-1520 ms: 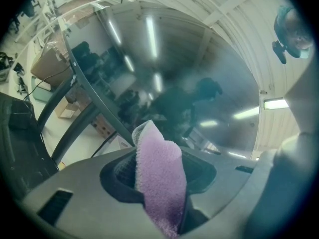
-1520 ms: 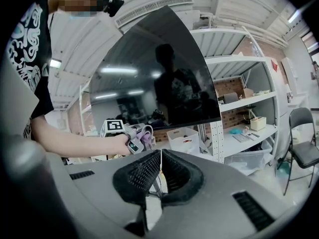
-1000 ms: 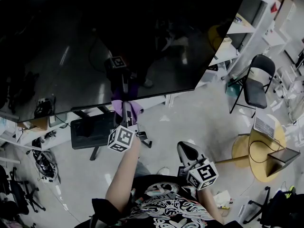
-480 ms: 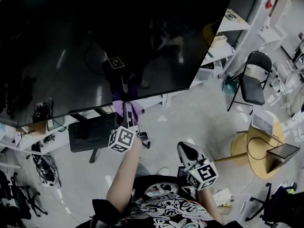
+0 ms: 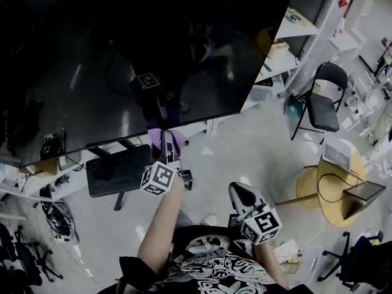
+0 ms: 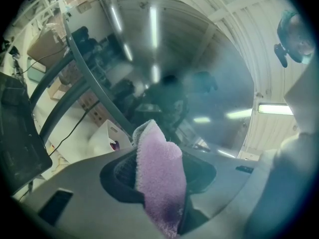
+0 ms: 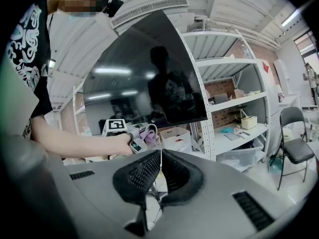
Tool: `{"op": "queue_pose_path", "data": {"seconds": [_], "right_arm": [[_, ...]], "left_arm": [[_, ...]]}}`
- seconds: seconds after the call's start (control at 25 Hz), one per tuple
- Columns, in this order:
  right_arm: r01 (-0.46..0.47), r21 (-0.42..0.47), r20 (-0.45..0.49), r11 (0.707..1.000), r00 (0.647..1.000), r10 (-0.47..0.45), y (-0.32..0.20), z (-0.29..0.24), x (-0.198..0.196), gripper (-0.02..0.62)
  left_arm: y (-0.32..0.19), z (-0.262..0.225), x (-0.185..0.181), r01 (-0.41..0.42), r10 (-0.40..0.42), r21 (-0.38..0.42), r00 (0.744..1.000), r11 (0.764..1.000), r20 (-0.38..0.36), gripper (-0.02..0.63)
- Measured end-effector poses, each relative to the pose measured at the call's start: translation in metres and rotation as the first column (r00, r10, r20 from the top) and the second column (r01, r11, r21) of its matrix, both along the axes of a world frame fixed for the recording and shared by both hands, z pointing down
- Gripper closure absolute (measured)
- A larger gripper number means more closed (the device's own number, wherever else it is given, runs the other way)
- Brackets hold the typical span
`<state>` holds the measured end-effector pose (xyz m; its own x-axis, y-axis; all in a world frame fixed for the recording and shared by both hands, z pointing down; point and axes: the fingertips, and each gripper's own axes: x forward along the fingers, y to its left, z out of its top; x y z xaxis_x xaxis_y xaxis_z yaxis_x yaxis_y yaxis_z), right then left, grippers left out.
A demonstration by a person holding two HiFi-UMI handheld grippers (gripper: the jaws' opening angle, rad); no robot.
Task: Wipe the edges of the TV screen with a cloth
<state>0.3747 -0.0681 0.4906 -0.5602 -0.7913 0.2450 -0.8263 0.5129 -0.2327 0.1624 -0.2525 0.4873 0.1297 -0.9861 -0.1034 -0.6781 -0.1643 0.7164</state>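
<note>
A workshop room with a pale floor (image 5: 245,149) and white shelves (image 5: 306,35) lies around a big dark TV (image 5: 122,54). In the head view its lower edge runs from low left up to the right.

The cloth (image 5: 171,141) is purple and sits at this lower edge, about in the middle of it. In the left gripper view the cloth (image 6: 159,178) stands lengthwise along the fingers, and its free rounded end points up to the glossy screen (image 6: 164,59). I cannot tell whether it really touches the frame.

The left gripper (image 5: 164,135) is stretched forward, and its fingers pinch the cloth between them. The right gripper (image 5: 237,192) hangs low near the person's body, well apart from the TV. Its fingers (image 7: 144,171) are pressed together with nothing between them.

Only the right gripper view shows the left gripper (image 7: 132,133) from the side, with the person's arm (image 7: 75,143) behind it and the cloth (image 7: 148,132) under the TV (image 7: 144,78). Only the left gripper view shows the pinch close. Only the head view shows the round tabletop (image 5: 324,195) with a laptop (image 5: 362,192) at the right. A black folding chair (image 5: 324,103) stands near the shelves.
</note>
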Motion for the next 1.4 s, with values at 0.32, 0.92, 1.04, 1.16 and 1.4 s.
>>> {"op": "queue_pose_path", "data": {"seconds": [0.32,0.92,1.04,1.16,1.4], "right_arm": [[-0.014,0.007,-0.008,1.0,1.0,0.014,0.0,0.0,0.006,0.565],[-0.058,0.01,-0.01,0.998,0.998,0.058,0.012,-0.002,0.013,0.565],[-0.064,0.009,-0.012,0.998,0.998,0.064,0.013,-0.001,0.014,0.565],[-0.077,0.015,0.001,0.997,0.997,0.077,0.018,-0.003,0.022,0.566],[-0.109,0.016,0.019,0.994,0.994,0.108,0.025,-0.003,0.037,0.565]], "left_arm": [[-0.008,0.004,0.028,-0.08,0.08,-0.007,0.997,0.997,0.006,0.436],[-0.014,0.005,0.064,-0.22,0.221,-0.025,0.975,0.975,0.017,0.436],[-0.016,0.006,0.069,-0.245,0.246,-0.036,0.969,0.969,0.032,0.436],[-0.015,0.007,0.077,-0.26,0.261,-0.044,0.965,0.965,0.027,0.436],[-0.014,0.006,0.093,-0.296,0.298,-0.056,0.954,0.953,0.029,0.436]]}}
